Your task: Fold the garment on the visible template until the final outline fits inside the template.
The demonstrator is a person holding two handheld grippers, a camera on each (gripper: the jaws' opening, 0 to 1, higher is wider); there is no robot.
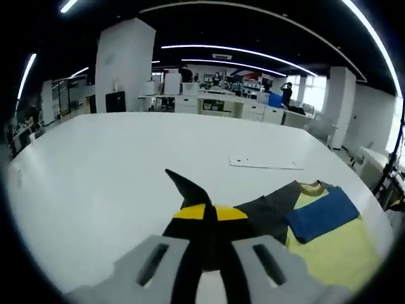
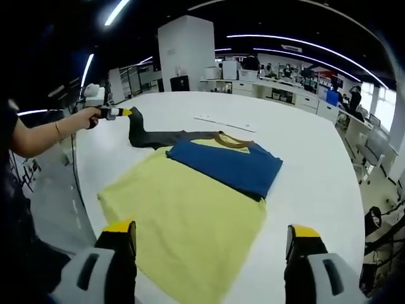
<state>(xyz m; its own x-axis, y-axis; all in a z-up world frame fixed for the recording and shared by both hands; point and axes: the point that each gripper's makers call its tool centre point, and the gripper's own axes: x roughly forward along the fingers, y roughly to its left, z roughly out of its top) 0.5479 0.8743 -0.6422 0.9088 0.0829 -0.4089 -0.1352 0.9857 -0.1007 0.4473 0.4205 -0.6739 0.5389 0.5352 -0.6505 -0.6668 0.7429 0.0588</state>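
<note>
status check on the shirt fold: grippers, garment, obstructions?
Left gripper shut on dark sleeve, lifting it. Right gripper open, empty, above yellow shirt. Blue sleeve folded across chest. White table: nothing blocking.

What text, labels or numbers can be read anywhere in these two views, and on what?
None can be read.
Shirt: yellow body, blue sleeve, dark sleeve; no print or label showing.
White sheet on the table: any marks too small to tell.
Background signs and screens: blurred.
</note>
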